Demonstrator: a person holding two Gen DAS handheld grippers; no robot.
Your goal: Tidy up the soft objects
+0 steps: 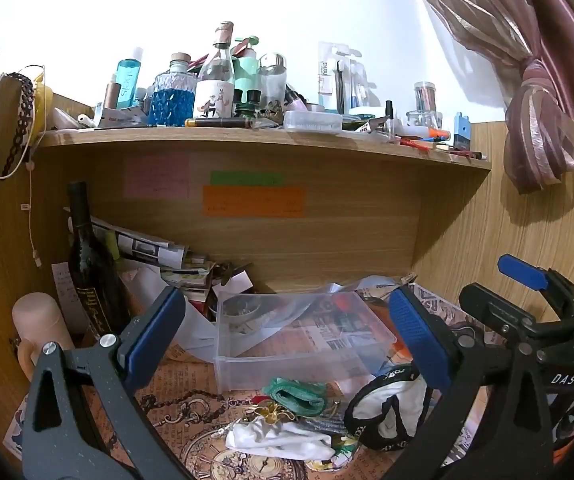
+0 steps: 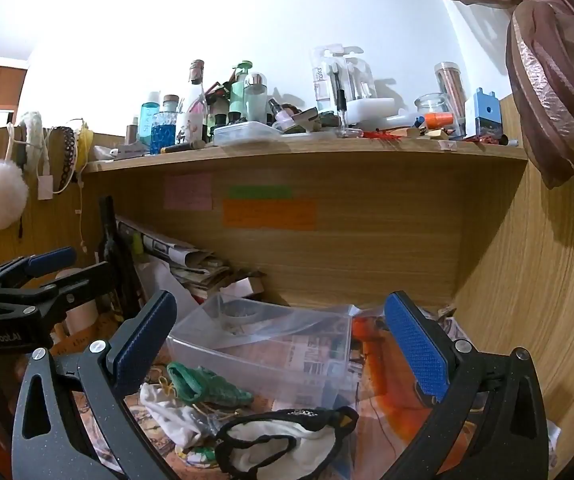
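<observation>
A clear plastic bin (image 1: 287,356) (image 2: 271,364) sits on the patterned desk under the shelf. In front of it lie a green knit cloth (image 1: 299,396) (image 2: 203,388), a crumpled white cloth (image 1: 275,440) (image 2: 171,412) and a white garment with black trim (image 1: 387,408) (image 2: 279,440). My left gripper (image 1: 291,336) is open and empty, above the pile. My right gripper (image 2: 283,340) is open and empty, above the garment and bin. The right gripper also shows at the right of the left wrist view (image 1: 527,320). The left gripper shows at the left of the right wrist view (image 2: 39,280).
A dark wine bottle (image 1: 87,272) and stacked papers (image 1: 167,256) stand at the back left. A pink mug (image 1: 39,324) stands by the left finger. The shelf (image 1: 247,140) above carries many bottles and jars. A tied curtain (image 1: 539,120) hangs at the right.
</observation>
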